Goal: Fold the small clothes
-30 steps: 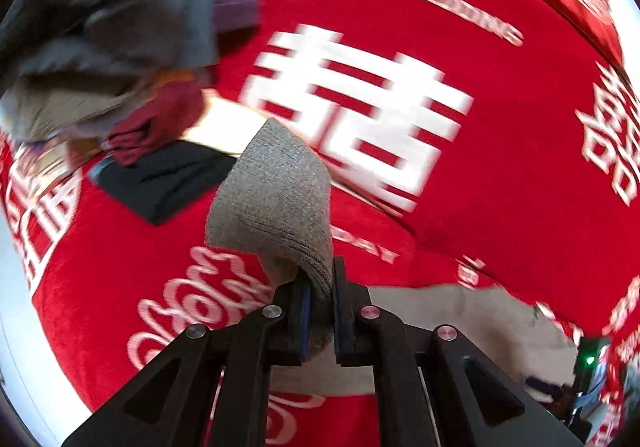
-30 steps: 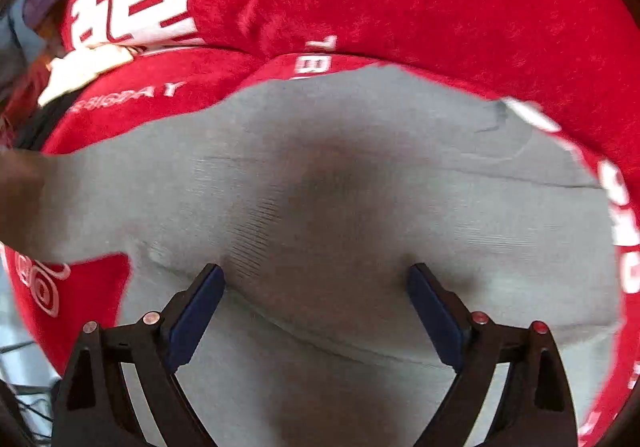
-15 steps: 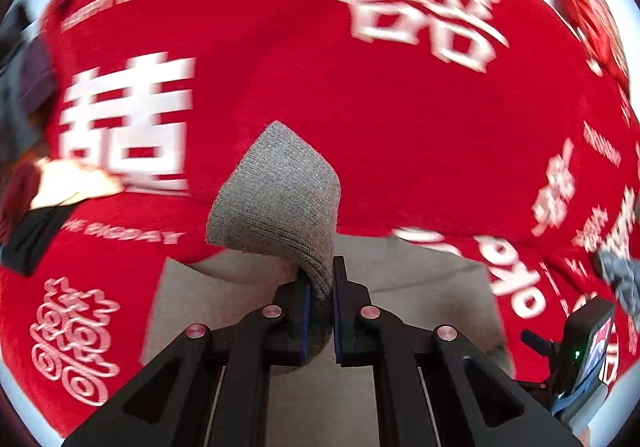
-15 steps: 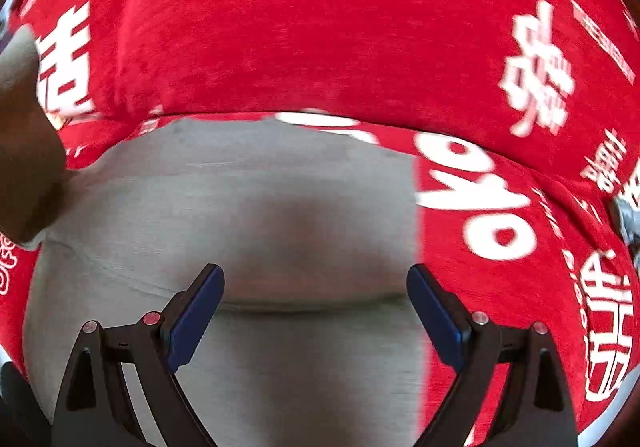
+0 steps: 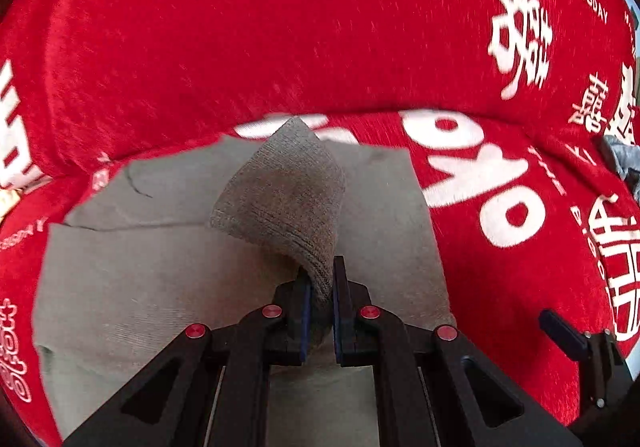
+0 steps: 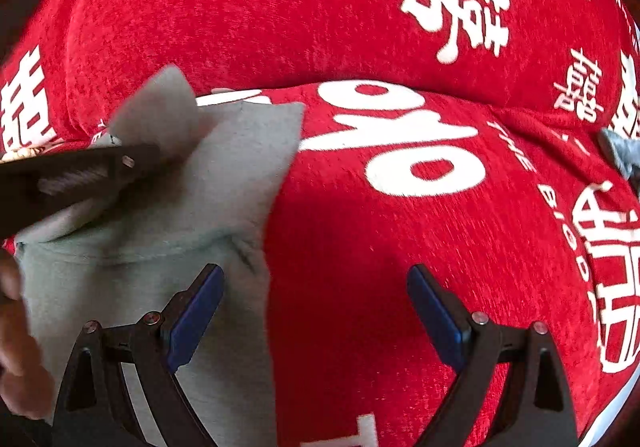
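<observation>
A grey knit garment [image 5: 140, 267] lies spread on the red cloth. My left gripper [image 5: 319, 287] is shut on its ribbed cuff [image 5: 284, 199], which stands up in a fold over the garment. In the right wrist view the garment [image 6: 224, 207] fills the lower left, and the left gripper [image 6: 132, 161] shows as a dark bar pinching the cuff [image 6: 160, 107]. My right gripper [image 6: 316, 311] is open and empty, its left finger [image 6: 196, 311] over the garment's right edge, its right finger [image 6: 436, 315] over bare red cloth.
The red cloth [image 5: 280, 27] with white characters and lettering covers the whole surface, with a raised fold across the back [image 6: 280, 7]. A small grey item [image 6: 620, 151] lies at the far right edge; it also shows in the left wrist view [image 5: 624, 159].
The left gripper has carried the cuff to the right, across the garment. The right gripper has shifted right, from over the garment's middle to its right edge, and stays open.
</observation>
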Tool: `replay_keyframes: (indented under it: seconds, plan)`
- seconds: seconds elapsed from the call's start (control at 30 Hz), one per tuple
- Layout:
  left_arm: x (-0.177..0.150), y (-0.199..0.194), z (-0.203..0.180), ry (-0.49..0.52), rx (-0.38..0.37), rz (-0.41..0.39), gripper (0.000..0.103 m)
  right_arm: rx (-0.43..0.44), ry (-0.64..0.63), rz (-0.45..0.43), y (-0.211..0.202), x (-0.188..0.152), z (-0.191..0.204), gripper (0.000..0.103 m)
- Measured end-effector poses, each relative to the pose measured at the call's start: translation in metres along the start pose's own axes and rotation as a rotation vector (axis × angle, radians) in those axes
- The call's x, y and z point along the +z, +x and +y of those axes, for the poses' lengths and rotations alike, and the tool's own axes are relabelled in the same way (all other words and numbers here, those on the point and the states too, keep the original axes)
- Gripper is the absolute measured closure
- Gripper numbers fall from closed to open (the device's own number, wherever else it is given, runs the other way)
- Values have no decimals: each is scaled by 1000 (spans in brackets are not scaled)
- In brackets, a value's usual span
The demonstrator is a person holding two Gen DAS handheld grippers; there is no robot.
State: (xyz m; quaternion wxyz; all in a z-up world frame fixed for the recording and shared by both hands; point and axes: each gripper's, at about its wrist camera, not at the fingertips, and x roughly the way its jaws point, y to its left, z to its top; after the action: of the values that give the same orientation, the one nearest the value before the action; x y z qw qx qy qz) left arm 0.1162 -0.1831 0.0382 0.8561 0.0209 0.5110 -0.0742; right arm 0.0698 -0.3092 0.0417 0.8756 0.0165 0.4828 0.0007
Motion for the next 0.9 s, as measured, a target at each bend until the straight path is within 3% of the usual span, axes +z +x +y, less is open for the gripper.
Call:
replay_keyframes:
  seconds: [0.1, 0.17, 0.2, 0.23, 0.27, 0.33, 0.43, 0.53, 0.63, 0.7, 0.73, 0.83, 0.9]
  plan:
    - [-4, 20, 3, -11, -50, 79, 93, 30, 28, 6, 1, -2, -8, 9]
    - [-5, 23, 7, -14, -86, 93, 80, 41, 41, 3, 0, -3, -11, 9]
    - [-4, 19, 10, -15, -103, 94, 59, 47, 48, -2, -2, -3, -12, 9]
    - [-3, 13, 13, -21, -104, 104, 29, 53, 54, -7, -4, -3, -13, 9]
    - [-2, 6, 18, -27, -104, 98, 21, 62, 59, -14, -7, -3, -13, 9]
    - [-3, -23, 31, -23, -144, 16, 19, 90, 69, -29, -14, -1, -11, 9]
    - [-8, -55, 61, -13, -189, -21, 19, 143, 58, -22, -19, 8, -3, 9]
    - [-11, -63, 103, -68, -98, -62, 19, 210, 79, -18, -9, 25, 10, 9]
    - [-16, -48, 155, -176, -6, -35, 19, 264, 134, 48, 15, 40, 21, 9]
    - [-21, -35, 187, -241, 50, -9, 19, 288, 171, 99, 34, 45, 30, 19]
    - [-27, -26, 204, -271, 80, 12, 19, 290, 170, 126, 42, 46, 36, 44]
    - [-49, -4, 249, -338, 163, 64, 19, 202, 116, 101, 44, 47, 51, 69]
    - [-61, -4, 272, -361, 156, 23, 19, 186, 73, 92, 42, 47, 56, 71]
